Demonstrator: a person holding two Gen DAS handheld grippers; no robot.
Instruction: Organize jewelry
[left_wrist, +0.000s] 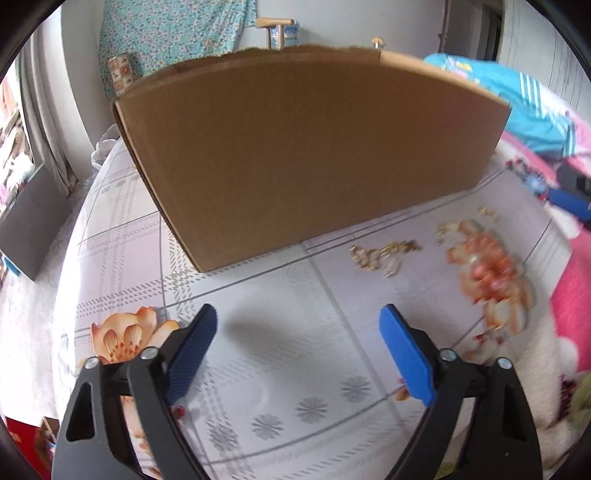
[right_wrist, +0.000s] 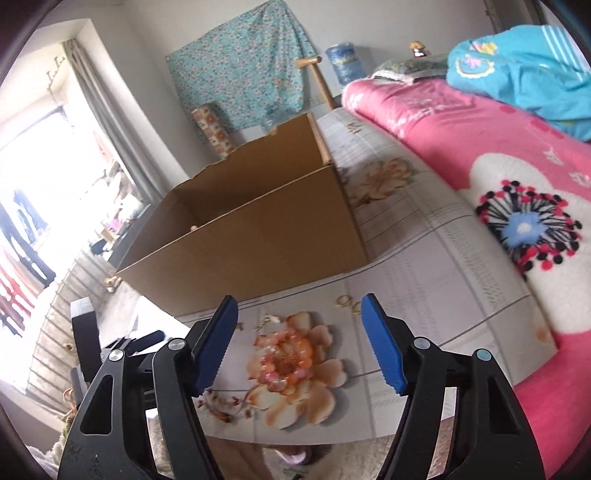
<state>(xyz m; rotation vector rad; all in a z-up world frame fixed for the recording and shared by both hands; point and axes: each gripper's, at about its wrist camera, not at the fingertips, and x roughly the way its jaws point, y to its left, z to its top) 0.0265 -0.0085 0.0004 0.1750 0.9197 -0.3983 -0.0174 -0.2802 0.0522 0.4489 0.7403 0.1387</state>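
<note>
Small gold jewelry pieces (left_wrist: 384, 253) lie scattered on the flowered sheet (left_wrist: 280, 347), to the right of an open brown cardboard box (left_wrist: 295, 155). My left gripper (left_wrist: 297, 321) hovers open over bare sheet in front of the box, nothing between its blue pads. In the right wrist view, gold rings (right_wrist: 347, 303) and a small gold piece (right_wrist: 267, 319) lie on the sheet (right_wrist: 406, 258) near the box (right_wrist: 251, 236). My right gripper (right_wrist: 299, 308) stands open above a printed orange flower, with nothing between its pads.
A pink flowered blanket (right_wrist: 480, 155) with a turquoise garment (right_wrist: 524, 74) on it rises to the right. Part of the other gripper (left_wrist: 570, 195) shows at the far right of the left wrist view. A window and curtain are on the left.
</note>
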